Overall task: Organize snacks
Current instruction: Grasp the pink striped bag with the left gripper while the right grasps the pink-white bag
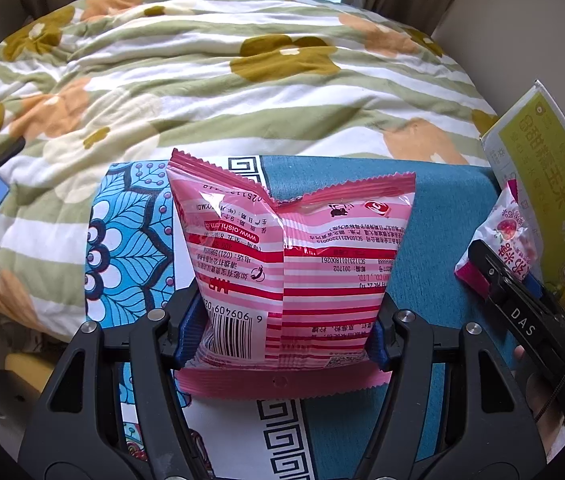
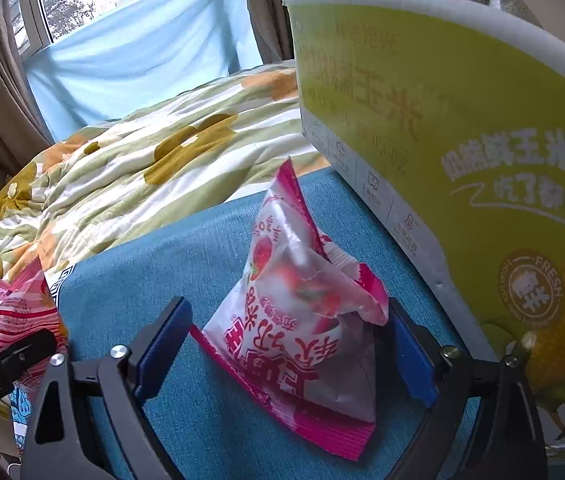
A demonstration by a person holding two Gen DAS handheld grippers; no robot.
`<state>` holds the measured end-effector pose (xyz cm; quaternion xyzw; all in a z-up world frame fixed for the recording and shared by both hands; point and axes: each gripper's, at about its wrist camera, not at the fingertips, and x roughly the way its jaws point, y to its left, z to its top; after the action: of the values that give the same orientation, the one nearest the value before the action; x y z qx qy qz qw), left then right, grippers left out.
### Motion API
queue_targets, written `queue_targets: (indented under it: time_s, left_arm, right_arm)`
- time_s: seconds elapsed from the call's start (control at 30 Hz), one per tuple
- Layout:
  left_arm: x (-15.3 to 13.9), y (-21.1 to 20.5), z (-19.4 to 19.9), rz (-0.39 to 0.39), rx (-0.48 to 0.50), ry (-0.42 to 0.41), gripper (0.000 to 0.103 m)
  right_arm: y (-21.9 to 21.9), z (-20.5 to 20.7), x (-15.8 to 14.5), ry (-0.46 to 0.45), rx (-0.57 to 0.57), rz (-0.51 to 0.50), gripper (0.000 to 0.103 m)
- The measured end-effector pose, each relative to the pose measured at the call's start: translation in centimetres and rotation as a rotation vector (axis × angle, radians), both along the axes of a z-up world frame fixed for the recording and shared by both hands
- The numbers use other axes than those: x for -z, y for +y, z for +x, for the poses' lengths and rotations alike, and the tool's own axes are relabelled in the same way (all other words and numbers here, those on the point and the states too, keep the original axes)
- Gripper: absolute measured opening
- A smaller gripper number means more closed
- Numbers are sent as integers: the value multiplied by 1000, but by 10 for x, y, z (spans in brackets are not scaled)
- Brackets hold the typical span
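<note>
- The left claw (image 1: 280,332) squeezes a pink striped snack bag (image 1: 290,264) between its blue pads, on the blue table (image 1: 434,216).
- The right claw (image 2: 282,354) sits around a strawberry snack bag (image 2: 302,312). The right pad touches it, the left pad does not, so nothing is gripped.
- A yellow corn box (image 2: 462,140) stands just right of that claw.
</note>
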<state>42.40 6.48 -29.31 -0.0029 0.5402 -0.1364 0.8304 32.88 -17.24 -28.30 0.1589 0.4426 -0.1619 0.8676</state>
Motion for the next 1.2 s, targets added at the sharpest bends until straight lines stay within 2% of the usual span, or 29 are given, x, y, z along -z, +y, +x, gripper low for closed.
queue_targets:
  time_s: [0.1, 0.2, 0.5, 0.6, 0.73, 0.93, 1.2]
  left_arm:
    - [-4, 1, -4, 10, -3, -7, 61]
    - [-7, 4, -8, 14, -13, -8, 61]
    - [-21, 16, -32, 10, -38, -25, 61]
    - [-32, 22, -43, 7, -42, -37, 61]
    - [-56, 31, -57, 2, -54, -62, 61]
    - [-111, 33, -84, -2, -43, -138, 61]
    - [-181, -5, -98, -78, 40, -213, 61]
  right_arm:
    - [-1, 1, 0, 6, -9, -8, 75]
    - [1, 3, 1, 18, -37, -21, 72]
    - [15, 6, -6, 15, -159, -12, 43]
    - [18, 2, -17, -10, -180, 17, 42]
    - [28, -9, -40, -61, -211, 6, 42]
    - [38, -34, -93, -135, -260, 12, 42]
    - [26, -82, -177, -223, -275, -11, 42]
